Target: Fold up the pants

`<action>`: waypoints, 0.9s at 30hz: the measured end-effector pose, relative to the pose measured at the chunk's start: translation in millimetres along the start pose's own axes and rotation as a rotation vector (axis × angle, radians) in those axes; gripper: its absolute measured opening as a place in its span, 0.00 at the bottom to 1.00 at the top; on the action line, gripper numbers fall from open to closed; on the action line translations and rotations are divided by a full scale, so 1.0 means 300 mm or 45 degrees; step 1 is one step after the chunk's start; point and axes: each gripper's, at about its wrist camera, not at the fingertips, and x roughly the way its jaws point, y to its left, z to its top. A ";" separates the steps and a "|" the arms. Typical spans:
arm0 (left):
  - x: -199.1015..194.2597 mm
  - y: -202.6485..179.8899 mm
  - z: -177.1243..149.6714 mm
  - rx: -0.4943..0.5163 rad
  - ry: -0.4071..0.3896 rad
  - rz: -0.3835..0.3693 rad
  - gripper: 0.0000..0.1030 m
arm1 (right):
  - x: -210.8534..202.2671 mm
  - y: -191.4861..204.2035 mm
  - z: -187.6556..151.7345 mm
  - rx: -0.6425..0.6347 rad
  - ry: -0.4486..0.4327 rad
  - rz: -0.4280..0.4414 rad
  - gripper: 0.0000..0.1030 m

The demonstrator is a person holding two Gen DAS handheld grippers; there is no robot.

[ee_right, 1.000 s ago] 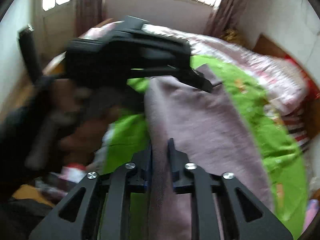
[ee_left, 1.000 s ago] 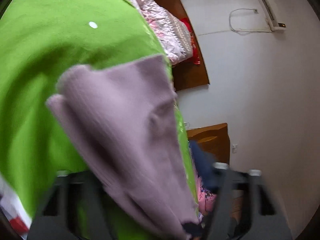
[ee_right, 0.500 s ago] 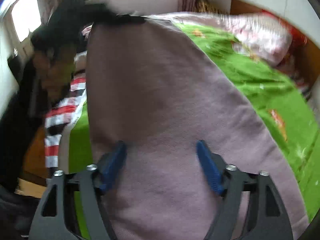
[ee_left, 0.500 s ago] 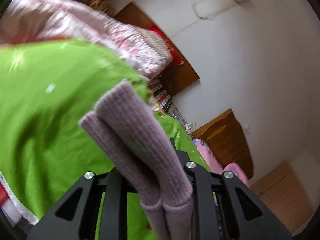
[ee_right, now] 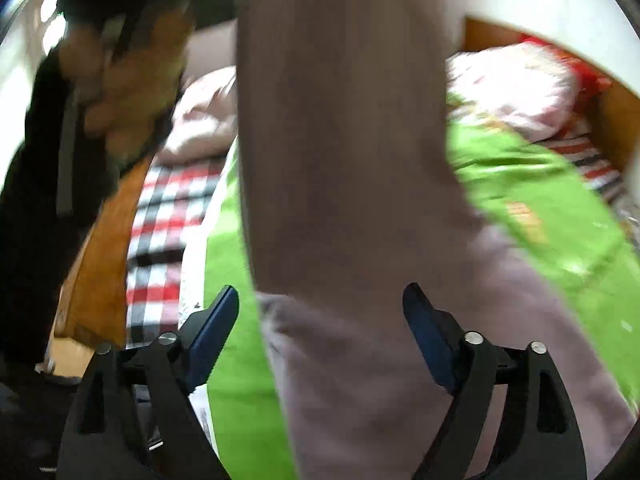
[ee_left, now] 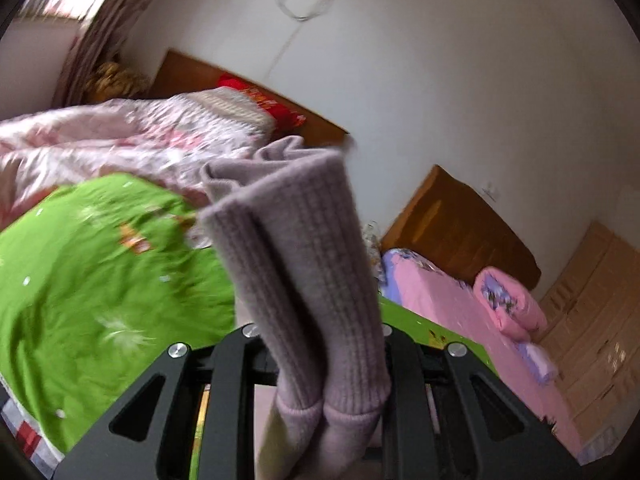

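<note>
The pants are mauve knit with ribbed cuffs. My left gripper is shut on the two cuffs, which stick up between its fingers and hide the tips. In the right wrist view the pants hang as a long panel from the top of the picture down onto the green blanket. My right gripper is low in front of that panel and its jaws are opening. The blue pads stand wide apart; the cloth lies between them and neither pad presses on it.
A green blanket covers the bed, with a pink quilt and wooden headboard behind. A second bed with a pink sheet stands to the right. A person in dark clothes leans in at left, above a checked sheet.
My left gripper has closed on the cuffs, rolled and risen, lifting the pants. My right gripper has let go of the cloth, opened wide and slid sideways.
</note>
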 end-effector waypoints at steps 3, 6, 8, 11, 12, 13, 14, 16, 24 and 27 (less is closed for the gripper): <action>0.042 -0.225 -0.035 0.147 0.004 -0.041 0.19 | -0.232 -0.162 -0.071 0.300 -0.233 -0.145 0.85; 0.142 -0.437 -0.135 0.282 0.068 -0.113 0.20 | -0.492 -0.394 -0.255 0.766 -0.463 -0.255 0.85; 0.237 -0.555 -0.255 0.363 0.175 -0.156 0.28 | -0.614 -0.496 -0.373 0.965 -0.559 -0.342 0.85; 0.427 -0.696 -0.520 0.466 0.497 -0.284 0.60 | -0.765 -0.579 -0.552 1.180 -0.641 -0.455 0.85; 0.465 -0.724 -0.595 0.500 0.596 -0.322 0.61 | -0.793 -0.589 -0.594 1.216 -0.645 -0.476 0.85; 0.487 -0.753 -0.665 0.558 0.669 -0.342 0.61 | -0.815 -0.594 -0.630 1.244 -0.645 -0.497 0.85; 0.488 -0.761 -0.690 0.589 0.682 -0.348 0.65 | -0.833 -0.596 -0.669 1.268 -0.635 -0.512 0.85; 0.440 -0.745 -0.691 0.594 0.643 -0.364 0.78 | -0.844 -0.591 -0.720 1.284 -0.603 -0.497 0.85; 0.166 -0.313 -0.478 0.180 0.357 -0.049 0.96 | -0.622 -0.474 -0.756 1.243 -0.261 -0.079 0.82; 0.088 -0.175 -0.487 0.075 0.328 0.094 0.96 | -0.546 -0.426 -0.719 1.178 -0.127 -0.003 0.76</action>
